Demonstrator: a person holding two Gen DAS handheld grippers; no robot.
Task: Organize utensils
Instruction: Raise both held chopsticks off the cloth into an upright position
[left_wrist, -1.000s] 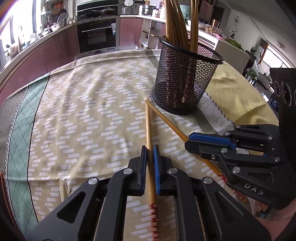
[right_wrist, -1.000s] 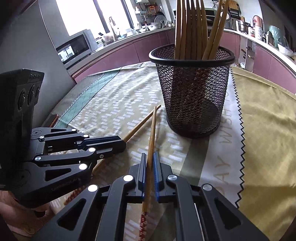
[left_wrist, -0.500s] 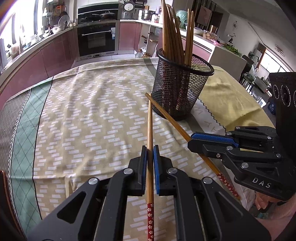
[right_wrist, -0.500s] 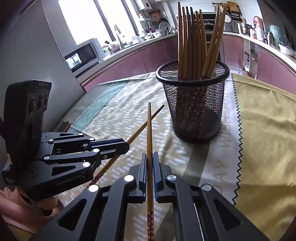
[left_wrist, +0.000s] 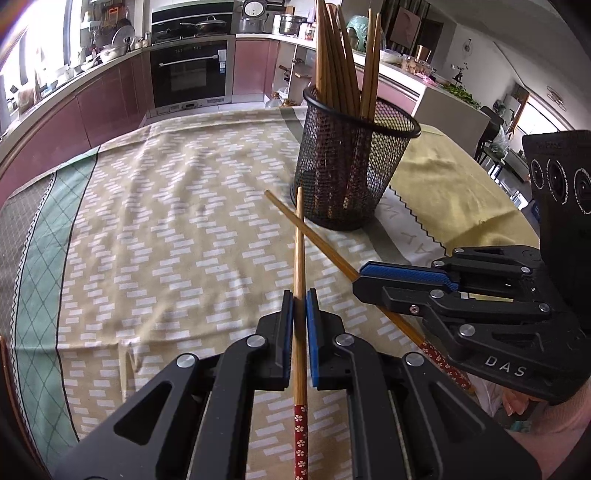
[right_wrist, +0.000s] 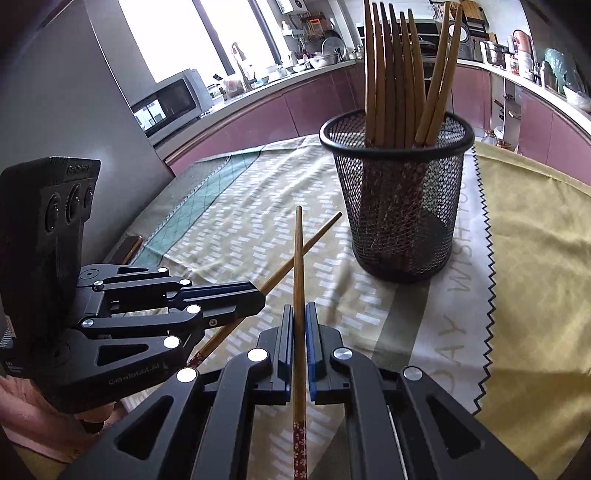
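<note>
**Two chopsticks in the air, cup straight ahead**

So each gripper has its own chopstick right now. The left gripper (left_wrist: 300, 295) is clamped on one chopstick (left_wrist: 300, 236), pads squeezed against the bare wood partway along it, the red flowered end trailing back under the camera and the thin tip pointing forward. Same deal on the other side: the right gripper (right_wrist: 300, 312) is closed on the second chopstick (right_wrist: 298, 258), thin tip forward, patterned end behind the pads.

Both sticks look lifted off the tablecloth (left_wrist: 155, 229), and they cross each other in an X out in front of the jaws. I can't tell if they actually touch at the crossing.

The bit that matters: the black mesh cup (right_wrist: 400, 192), already holding a bunch of chopsticks (right_wrist: 399, 74) standing patterned end down, sits ahead of both grippers. From the left gripper it's forward and off to the right; from the right gripper it's forward and a bit right too, and it looks nearer to that one.

Each held stick lies roughly flat, long axis aimed toward the base of the cup, not its mouth. My guess is they'll need tipping upright and raising above the rim before dropping in, and the right one seems better placed to go first.
</note>
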